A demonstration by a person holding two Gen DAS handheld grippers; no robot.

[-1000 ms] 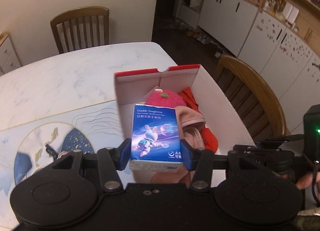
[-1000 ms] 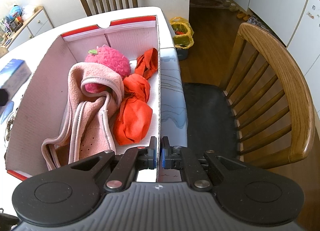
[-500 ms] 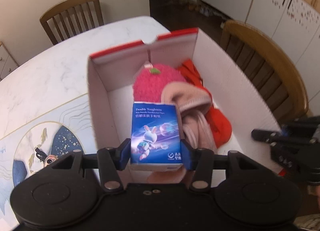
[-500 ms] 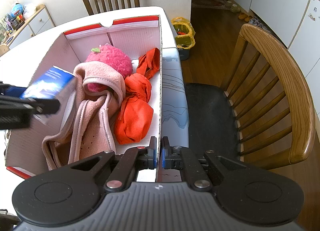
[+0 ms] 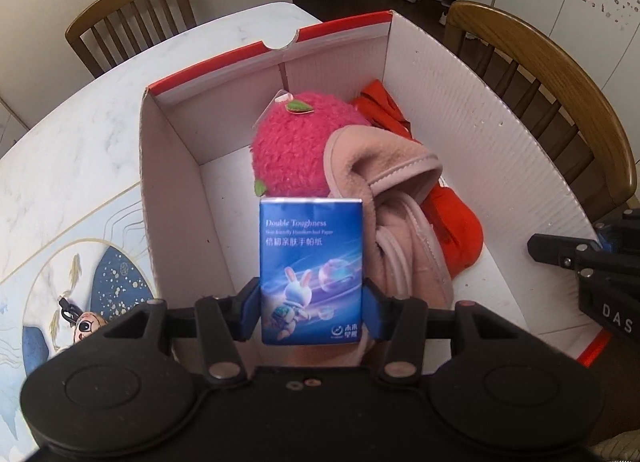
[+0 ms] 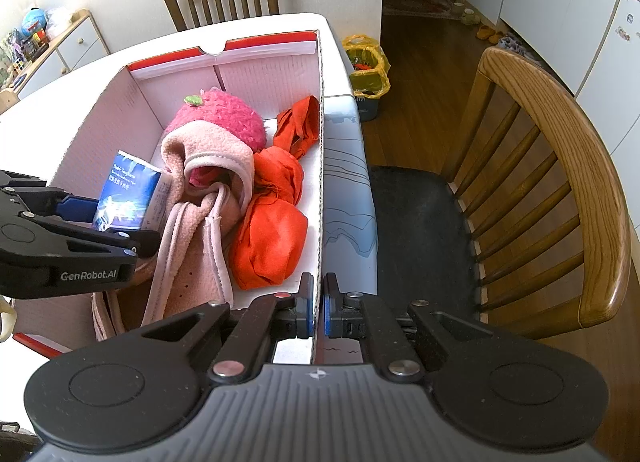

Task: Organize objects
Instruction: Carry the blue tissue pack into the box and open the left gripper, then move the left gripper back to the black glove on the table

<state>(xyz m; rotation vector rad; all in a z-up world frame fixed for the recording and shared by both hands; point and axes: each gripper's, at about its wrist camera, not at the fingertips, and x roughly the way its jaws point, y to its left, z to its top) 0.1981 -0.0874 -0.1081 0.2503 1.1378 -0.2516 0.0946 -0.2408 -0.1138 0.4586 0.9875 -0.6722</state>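
The left gripper (image 5: 311, 304) tilts steeply down into the box (image 5: 460, 110) – jaws grasping the tissue pack (image 5: 311, 270) – while the right gripper (image 6: 317, 312) pinches the box's right wall.

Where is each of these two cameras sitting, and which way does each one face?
Left wrist: on the left gripper, angled steeply down into the white box; its fingers clamp a blue tissue pack.
Right wrist: on the right gripper, angled down along the wall it pinches, wooden chair beside.
Shared: box, tissue pack, pink plush, pink fleece, orange cloth, each other's gripper.
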